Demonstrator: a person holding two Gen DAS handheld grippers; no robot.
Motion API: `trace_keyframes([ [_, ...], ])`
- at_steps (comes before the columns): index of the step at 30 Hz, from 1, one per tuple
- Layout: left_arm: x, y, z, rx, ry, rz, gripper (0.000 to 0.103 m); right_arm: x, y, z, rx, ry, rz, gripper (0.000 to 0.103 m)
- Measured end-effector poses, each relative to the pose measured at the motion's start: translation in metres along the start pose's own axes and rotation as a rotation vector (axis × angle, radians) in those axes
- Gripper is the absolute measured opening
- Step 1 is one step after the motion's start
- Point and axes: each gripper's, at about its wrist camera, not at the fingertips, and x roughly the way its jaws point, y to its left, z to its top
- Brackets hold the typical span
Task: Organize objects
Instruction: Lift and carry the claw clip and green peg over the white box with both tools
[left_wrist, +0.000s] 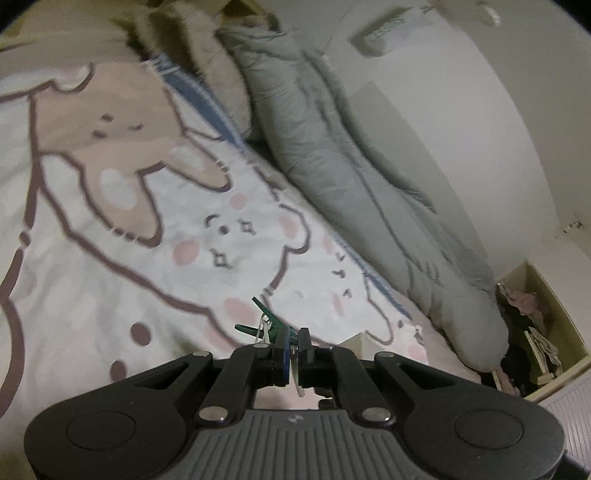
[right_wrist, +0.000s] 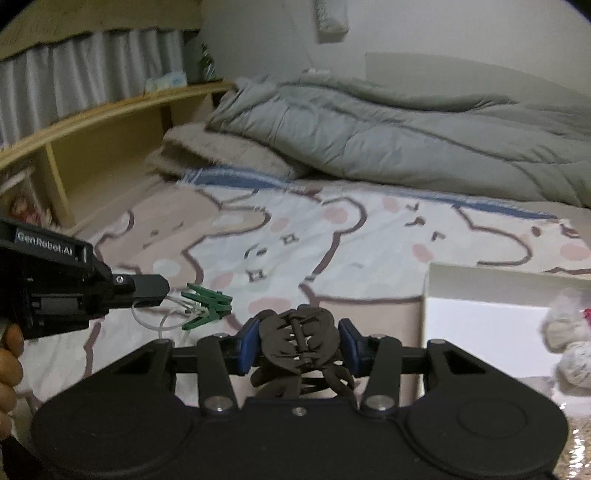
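Currently both grippers are over a bed covered by a cartoon-bear sheet (right_wrist: 332, 236). Left gripper (left_wrist: 293, 345) is clenched tight, jaws nearly touching, pinching a thin clear plastic loop (right_wrist: 162, 325) from which a bunch of green clothespins (right_wrist: 207, 304) dangles; from the right wrist view the pins hang just past the left fingertips, above the sheet, loop trailing below them. In the left wrist view the green clothespins (left_wrist: 267, 325) stick out just ahead of the jaws, somewhat blurred. Right gripper (right_wrist: 300, 341) is grasping a dark brown claw hair clip (right_wrist: 299, 339): blue pads (right_wrist: 248, 341) press on both sides of it, clip sits crosswise between the fingers, its teeth hanging down toward the gripper body. A hand (right_wrist: 9, 365) shows at the left edge under the left gripper's body. White open box (right_wrist: 480, 321) sits on the bed just right of the right gripper, with a fuzzy pale item (right_wrist: 569, 343) with a red spot inside, too blurred to identify. Gray comforter (right_wrist: 406, 129) is bunched along the far side by the wall, a tan fuzzy blanket (right_wrist: 221, 155) beside it. Wooden shelf headboard (right_wrist: 92, 122) at far left with curtains above.
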Motion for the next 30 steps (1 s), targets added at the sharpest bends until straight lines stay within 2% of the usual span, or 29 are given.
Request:
trace_keyframes([
  [4, 0.0, -0.015, 0.002, 0.032, -0.002, -0.039, 0.003, -0.016, -0.014, 0.01, 0.027, -0.048, -0.032, 0.047],
  [9, 0.013, -0.036, 0.003, 0.047, 0.043, -0.082, 0.003, -0.027, -0.045, 0.024, 0.056, -0.082, -0.1, 0.047],
  [18, 0.051, -0.099, 0.006, 0.165, 0.106, -0.179, 0.003, -0.025, -0.099, 0.028, 0.127, -0.083, -0.196, 0.047],
  [24, 0.096, -0.148, -0.004, 0.241, 0.185, -0.257, 0.003, -0.023, -0.116, 0.009, 0.206, -0.08, -0.197, 0.047],
  [30, 0.15, -0.189, -0.028, 0.318, 0.294, -0.285, 0.003, -0.018, -0.128, -0.007, 0.239, -0.053, -0.176, 0.047],
])
